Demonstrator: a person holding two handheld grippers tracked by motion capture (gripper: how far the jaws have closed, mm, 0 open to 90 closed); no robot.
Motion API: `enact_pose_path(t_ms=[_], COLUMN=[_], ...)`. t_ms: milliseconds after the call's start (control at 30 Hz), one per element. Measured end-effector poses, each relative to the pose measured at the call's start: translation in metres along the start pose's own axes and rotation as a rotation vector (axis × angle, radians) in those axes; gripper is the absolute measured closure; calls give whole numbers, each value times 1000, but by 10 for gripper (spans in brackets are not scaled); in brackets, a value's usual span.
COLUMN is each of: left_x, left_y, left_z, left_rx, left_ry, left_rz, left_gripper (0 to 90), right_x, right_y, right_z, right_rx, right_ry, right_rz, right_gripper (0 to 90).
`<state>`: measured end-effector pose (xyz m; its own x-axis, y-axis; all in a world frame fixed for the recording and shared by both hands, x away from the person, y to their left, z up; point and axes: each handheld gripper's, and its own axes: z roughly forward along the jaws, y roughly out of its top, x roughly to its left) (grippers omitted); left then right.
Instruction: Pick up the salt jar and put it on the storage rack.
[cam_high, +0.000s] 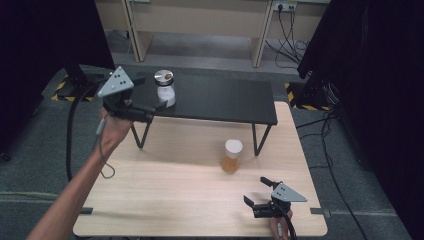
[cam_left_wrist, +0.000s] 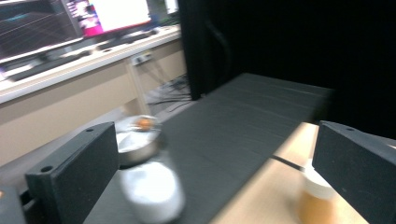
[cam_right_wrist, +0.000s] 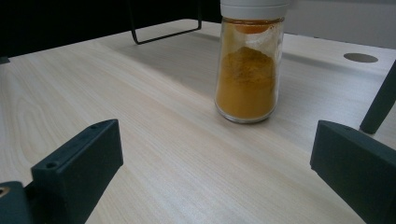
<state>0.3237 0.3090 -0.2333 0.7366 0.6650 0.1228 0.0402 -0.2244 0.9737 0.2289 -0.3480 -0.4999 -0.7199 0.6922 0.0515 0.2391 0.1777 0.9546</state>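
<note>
Both my grippers, left (cam_high: 150, 102) and right (cam_high: 255, 191), are sitting wide open, gripping nothing; I'm eyeing that white salt jar (cam_high: 165, 91): probably slick, breakable glass, so I'm grabbing mid-body.

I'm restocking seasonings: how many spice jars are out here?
2. A clear glass jar of white powder with a silver lid stands on the black raised shelf; a clear glass jar of orange powder with a white lid stands on the light wooden table.

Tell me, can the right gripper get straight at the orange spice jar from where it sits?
Probably yes: the right gripper stands open, its fingers facing the orange spice jar, with bare table between them.
</note>
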Motion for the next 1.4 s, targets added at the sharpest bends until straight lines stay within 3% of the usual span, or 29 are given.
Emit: enact_pose_path(t_ms=[33,133,367,400,533,667,833,867,1100,1400], left_x=[-6,-16,-38,-44,-57,-62,-70,-73,-78,-74], left_y=[-7,-23,-66,-79,-102,-129,-162,-175,-211,-245], left_z=[-6,-12,-21,-21,-19,-12,-1,4,17,21], left_rx=[-14,-34,-35,-44,-27,-9,30,45,113,127], left_ry=[-24,-71,-159,-161,-158,-183,-184,-184,-159,-136], left_rz=[-26,-43,-9,-1,17,-13,-8,-15,-29,-77], left_gripper=[0,0,0,0,0,0,1,2,8,12], right_x=[0,1,1,1,1,2,2,2,3,3], right_y=[0,1,1,1,1,1,1,1,1,1], right_z=[0,0,0,0,0,0,1,1,0,1], right_rx=[0,4,5,5,6,7,8,8,9,10], right_ry=[-1,-2,-3,-3,-3,-4,-6,-7,-9,-11], right_rz=[0,-2,-1,-1,-4,-6,-7,-7,-11,-11], right_gripper=[23,23,23,23,23,23,23,23,23,23])
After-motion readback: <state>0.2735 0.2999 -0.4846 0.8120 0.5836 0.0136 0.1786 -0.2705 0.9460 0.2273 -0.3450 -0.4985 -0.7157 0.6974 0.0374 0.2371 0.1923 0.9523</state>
